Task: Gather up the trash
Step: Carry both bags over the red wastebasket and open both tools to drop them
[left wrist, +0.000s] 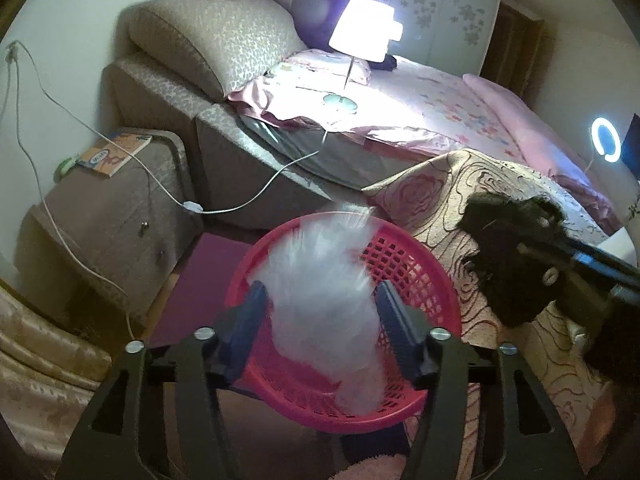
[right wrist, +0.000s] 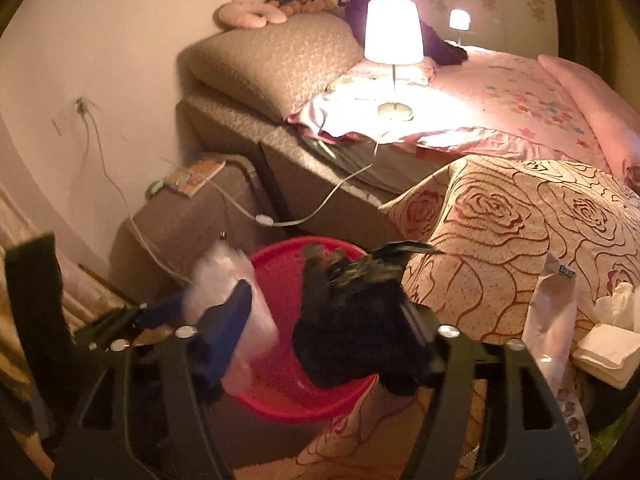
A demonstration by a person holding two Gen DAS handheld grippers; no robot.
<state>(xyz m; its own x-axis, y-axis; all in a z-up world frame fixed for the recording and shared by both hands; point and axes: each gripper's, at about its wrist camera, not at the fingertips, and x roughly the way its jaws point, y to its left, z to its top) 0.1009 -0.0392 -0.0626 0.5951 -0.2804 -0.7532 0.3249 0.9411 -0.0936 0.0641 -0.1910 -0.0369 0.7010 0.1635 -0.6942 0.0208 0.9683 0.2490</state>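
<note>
Left gripper (left wrist: 320,320): fingers apart, clear plastic bag (left wrist: 324,300) blurred between them, over red basket (left wrist: 420,272).
Right gripper (right wrist: 328,332): clamped on black bag (right wrist: 348,320).

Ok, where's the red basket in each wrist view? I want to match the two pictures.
Left wrist: red basket sits lower centre, just beyond the left tongs, a blurred white plastic bag over it.
Right wrist: red basket sits lower centre, partly behind the black bag.
Shared landmark: the lit bedside lamp on the bed.
</note>
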